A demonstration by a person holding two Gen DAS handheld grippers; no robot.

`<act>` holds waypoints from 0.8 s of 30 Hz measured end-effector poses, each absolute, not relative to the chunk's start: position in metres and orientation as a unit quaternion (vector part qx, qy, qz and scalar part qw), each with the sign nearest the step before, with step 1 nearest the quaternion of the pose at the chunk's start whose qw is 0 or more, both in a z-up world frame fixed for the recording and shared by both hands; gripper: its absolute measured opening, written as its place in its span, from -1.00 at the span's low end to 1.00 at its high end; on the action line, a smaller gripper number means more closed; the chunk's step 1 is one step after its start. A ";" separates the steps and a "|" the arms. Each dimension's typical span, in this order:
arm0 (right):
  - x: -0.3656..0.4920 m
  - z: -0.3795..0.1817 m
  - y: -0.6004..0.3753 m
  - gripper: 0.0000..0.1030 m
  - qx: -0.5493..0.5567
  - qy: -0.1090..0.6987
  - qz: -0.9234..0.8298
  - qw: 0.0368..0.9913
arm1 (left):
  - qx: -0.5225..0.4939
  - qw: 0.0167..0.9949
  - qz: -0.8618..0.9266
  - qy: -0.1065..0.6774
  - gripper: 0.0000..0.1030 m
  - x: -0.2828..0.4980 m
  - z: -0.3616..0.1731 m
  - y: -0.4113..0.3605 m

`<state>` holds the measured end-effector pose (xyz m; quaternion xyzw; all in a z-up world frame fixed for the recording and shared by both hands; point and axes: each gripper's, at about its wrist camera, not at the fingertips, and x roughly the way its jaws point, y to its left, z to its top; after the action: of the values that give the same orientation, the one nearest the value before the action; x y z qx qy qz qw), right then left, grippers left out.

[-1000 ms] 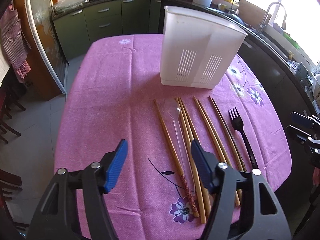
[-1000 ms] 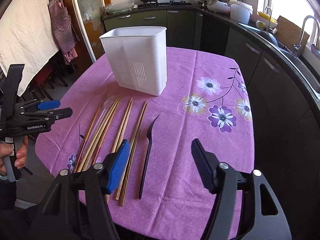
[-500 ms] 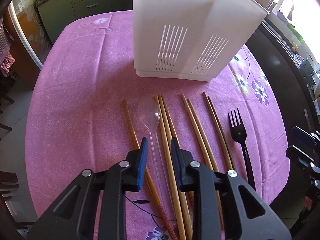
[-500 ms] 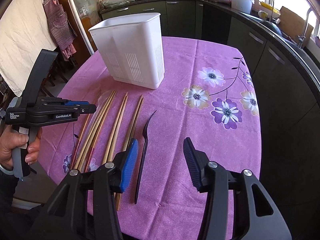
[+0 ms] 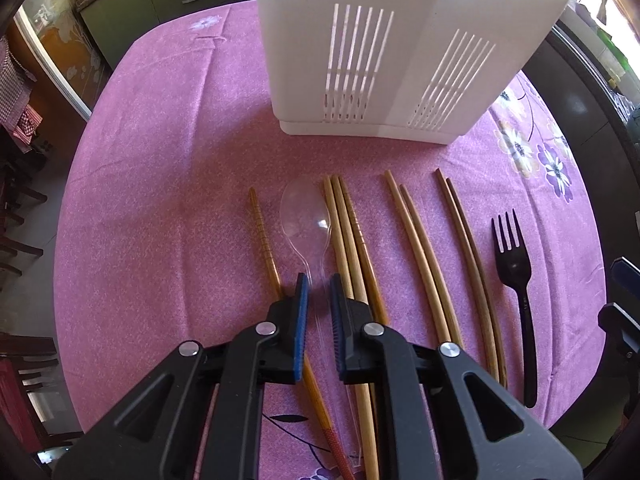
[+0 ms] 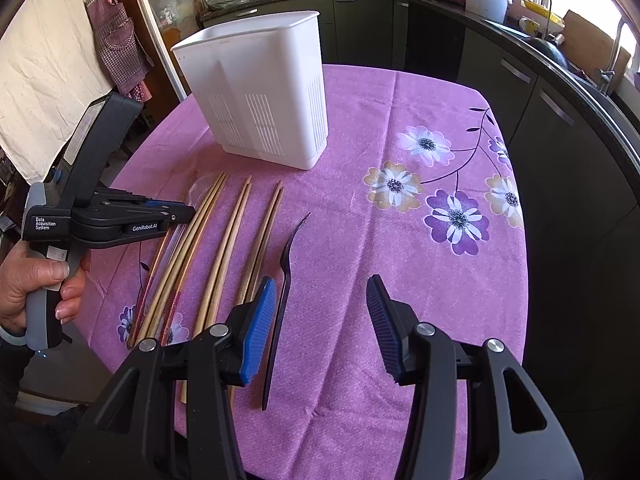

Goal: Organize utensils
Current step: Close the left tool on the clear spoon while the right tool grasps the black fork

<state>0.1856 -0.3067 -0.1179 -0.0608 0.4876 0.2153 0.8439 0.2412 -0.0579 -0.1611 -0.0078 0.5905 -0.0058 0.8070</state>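
You can read two printed texts, both in white lettering on the black body of the left gripper [image 6: 182, 213] you hold, as seen from the right wrist camera. Near the handle end, three stacked lines read "Data Acquisition System". Further along the side, toward the fingers, it reads "GenRobot.AI". You find no other readable text, number or sign in either view: the white utensil holder [image 6: 256, 104], the tablecloth [image 6: 400, 280] and the utensils carry no lettering you can make out.
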 end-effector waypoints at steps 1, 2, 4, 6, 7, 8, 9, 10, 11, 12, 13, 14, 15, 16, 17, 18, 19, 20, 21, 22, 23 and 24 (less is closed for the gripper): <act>0.186 -0.119 -0.307 -0.08 -0.062 0.489 0.215 0.843 | -0.004 0.808 -0.004 0.590 -0.79 0.242 -0.161 -0.059; 0.186 -0.120 -0.306 -0.08 -0.063 0.490 0.216 0.843 | -0.002 0.808 -0.003 0.589 -0.79 0.242 -0.162 -0.060; 0.186 -0.121 -0.305 -0.08 -0.067 0.491 0.214 0.842 | 0.001 0.809 -0.002 0.588 -0.80 0.242 -0.162 -0.062; 0.186 -0.122 -0.304 -0.08 -0.072 0.492 0.212 0.842 | 0.000 0.809 -0.003 0.587 -0.81 0.242 -0.162 -0.064; 0.186 -0.122 -0.304 -0.08 -0.073 0.492 0.211 0.841 | -0.002 0.809 -0.004 0.587 -0.81 0.241 -0.161 -0.064; 0.187 -0.123 -0.304 -0.08 -0.073 0.493 0.211 0.841 | -0.005 0.809 -0.004 0.588 -0.81 0.241 -0.161 -0.064; 0.188 -0.123 -0.303 -0.08 -0.074 0.494 0.210 0.840 | -0.008 0.811 -0.005 0.585 -0.82 0.239 -0.158 -0.064; 0.188 -0.123 -0.303 -0.08 -0.073 0.495 0.210 0.840 | -0.008 0.815 -0.006 0.580 -0.83 0.238 -0.154 -0.064; 0.190 -0.124 -0.302 -0.08 -0.070 0.499 0.210 0.838 | -0.007 0.820 -0.008 0.573 -0.83 0.235 -0.149 -0.064; 0.192 -0.126 -0.301 -0.08 -0.070 0.503 0.213 0.834 | -0.006 0.825 -0.010 0.565 -0.83 0.232 -0.143 -0.064; 0.193 -0.128 -0.299 -0.08 -0.070 0.507 0.216 0.831 | -0.006 0.829 -0.012 0.559 -0.83 0.230 -0.138 -0.065; 0.195 -0.130 -0.297 -0.08 -0.071 0.511 0.218 0.828 | -0.008 0.833 -0.015 0.554 -0.83 0.228 -0.133 -0.065; 0.197 -0.132 -0.295 -0.08 -0.069 0.516 0.220 0.825 | -0.010 0.836 -0.019 0.549 -0.83 0.226 -0.127 -0.066; 0.199 -0.134 -0.292 -0.16 -0.069 0.521 0.223 0.821 | -0.011 0.839 -0.023 0.544 -0.84 0.224 -0.122 -0.066; 0.201 -0.136 -0.290 -0.24 -0.071 0.524 0.225 0.818 | -0.013 0.842 -0.027 0.539 -0.83 0.221 -0.118 -0.066; 0.203 -0.137 -0.287 -0.34 -0.071 0.525 0.225 0.818 | -0.015 0.845 -0.032 0.533 -0.83 0.219 -0.113 -0.065; 0.204 -0.138 -0.285 -0.41 -0.067 0.527 0.228 0.816 | -0.018 0.848 -0.035 0.529 -0.83 0.217 -0.110 -0.065; 0.206 -0.140 -0.283 -0.43 -0.066 0.531 0.231 0.812 | -0.022 0.850 -0.037 0.525 -0.83 0.215 -0.107 -0.064; 0.208 -0.141 -0.280 -0.43 -0.065 0.534 0.233 0.810 | -0.026 0.851 -0.041 0.523 -0.83 0.213 -0.104 -0.062; 0.210 -0.142 -0.278 -0.43 -0.064 0.537 0.235 0.808 | -0.027 0.852 -0.044 0.521 -0.83 0.211 -0.102 -0.061; 0.212 -0.144 -0.274 -0.43 -0.065 0.542 0.237 0.804 | -0.027 0.854 -0.045 0.518 -0.83 0.209 -0.100 -0.061; 0.214 -0.146 -0.271 -0.43 -0.069 0.545 0.236 0.801 | -0.027 0.855 -0.048 0.515 -0.83 0.207 -0.099 -0.060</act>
<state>0.2136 -0.2713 -0.1464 -0.0694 0.5454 0.2356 0.8014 0.2071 -0.0601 -0.0985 -0.0265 0.5151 -0.0477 0.8554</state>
